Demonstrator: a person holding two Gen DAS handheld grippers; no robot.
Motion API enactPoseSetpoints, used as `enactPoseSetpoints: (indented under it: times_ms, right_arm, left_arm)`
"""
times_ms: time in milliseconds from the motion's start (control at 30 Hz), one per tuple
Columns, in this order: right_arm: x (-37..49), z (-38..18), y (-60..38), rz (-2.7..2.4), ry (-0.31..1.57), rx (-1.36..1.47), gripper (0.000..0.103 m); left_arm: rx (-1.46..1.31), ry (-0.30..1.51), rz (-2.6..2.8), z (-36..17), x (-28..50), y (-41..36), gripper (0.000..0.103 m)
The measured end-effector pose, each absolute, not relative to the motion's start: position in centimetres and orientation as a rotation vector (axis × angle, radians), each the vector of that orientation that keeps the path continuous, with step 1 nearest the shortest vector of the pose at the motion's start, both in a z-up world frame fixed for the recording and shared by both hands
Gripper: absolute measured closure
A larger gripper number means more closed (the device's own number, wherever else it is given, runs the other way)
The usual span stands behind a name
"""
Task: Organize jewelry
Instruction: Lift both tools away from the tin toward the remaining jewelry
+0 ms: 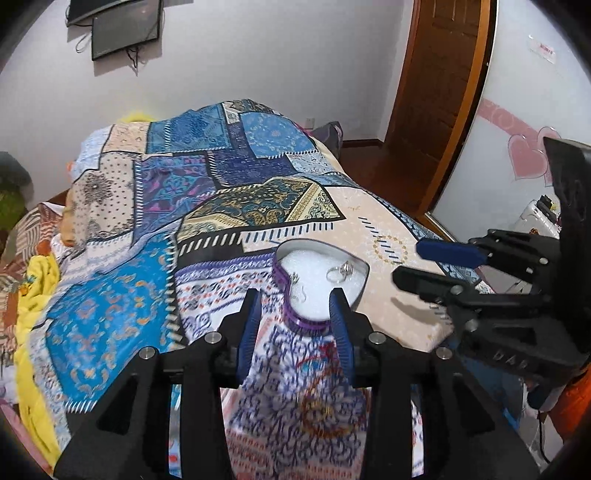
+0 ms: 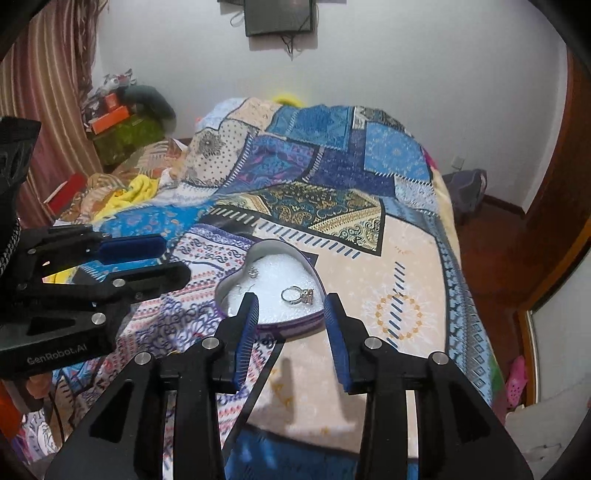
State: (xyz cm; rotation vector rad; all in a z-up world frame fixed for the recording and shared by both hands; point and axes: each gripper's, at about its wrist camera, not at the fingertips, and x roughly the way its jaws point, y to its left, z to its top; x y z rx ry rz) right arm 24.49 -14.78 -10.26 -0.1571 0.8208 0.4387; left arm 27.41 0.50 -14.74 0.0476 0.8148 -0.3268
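Observation:
A purple heart-shaped tin (image 1: 295,320) (image 2: 295,325) with white foam inside sits on the patchwork bedspread. A silver ring (image 1: 340,271) (image 2: 298,296) lies on the foam, and small earrings (image 1: 294,277) (image 2: 253,272) lie further left in the tin. My left gripper (image 1: 295,301) is open and empty, just in front of the tin; it also shows in the right wrist view (image 2: 162,258). My right gripper (image 2: 291,306) is open and empty, hovering over the tin's near edge; it also shows in the left wrist view (image 1: 413,264).
The bedspread (image 1: 229,206) (image 2: 332,192) covers a bed. Yellow cloth (image 1: 37,295) and clutter lie to the left. A wooden door (image 1: 436,92) and bare floor are to the right. A dark screen (image 2: 280,14) hangs on the far wall.

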Motion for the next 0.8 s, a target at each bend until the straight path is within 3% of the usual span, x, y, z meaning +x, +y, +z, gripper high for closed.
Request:
enactPoseSetpoints:
  times_ms: [433,800]
  right_arm:
    - [18.9,-8.4,-14.0,0.475,0.786,-0.150,0.070]
    - [16.8,-12.0,-12.9,0.519,0.908,-0.148,0.070]
  left_arm:
    - [0.059,0.788,-0.245,-13.0,20.6,3.2,0.060]
    - [0.123,0.845,-0.188,-15.6,17.3,4.6,0.054]
